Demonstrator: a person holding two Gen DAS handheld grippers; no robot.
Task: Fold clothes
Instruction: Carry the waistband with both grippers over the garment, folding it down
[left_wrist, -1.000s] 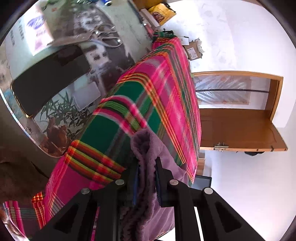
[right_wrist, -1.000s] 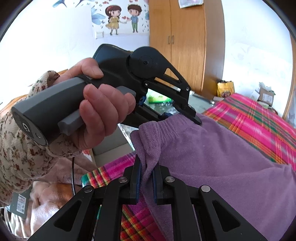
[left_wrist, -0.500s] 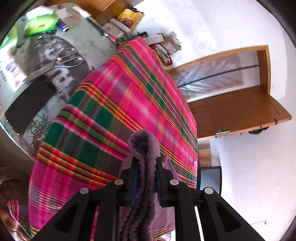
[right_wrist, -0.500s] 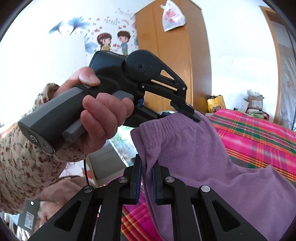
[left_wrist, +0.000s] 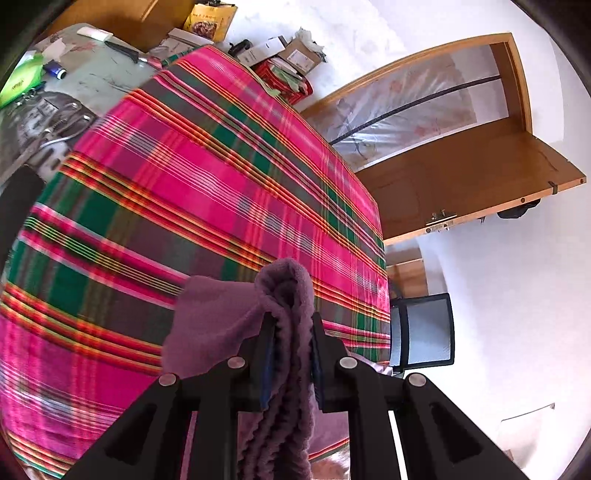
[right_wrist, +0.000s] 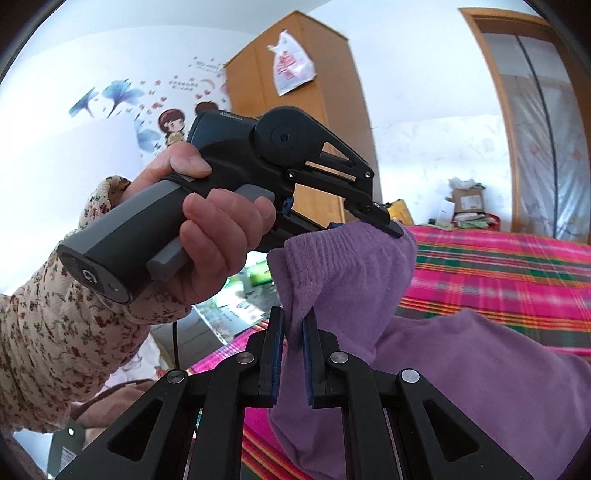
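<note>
Both hand-held grippers, left (left_wrist: 291, 354) and right (right_wrist: 293, 354), clamp the purple fleece garment's (right_wrist: 461, 369) edge. You're holding it above the plaid bedspread (left_wrist: 166, 177), likely to straighten it for folding.

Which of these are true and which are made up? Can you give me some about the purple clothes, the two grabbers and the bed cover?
1. Both grabbers pinch the purple garment. True: the left gripper and the right gripper each clamp its edge.
2. The checked cover is blue. False: it is pink and green.
3. The garment is folded flat. False: it hangs lifted above the cover.
4. A white plastic bag hangs on the wooden wardrobe. True.
</note>
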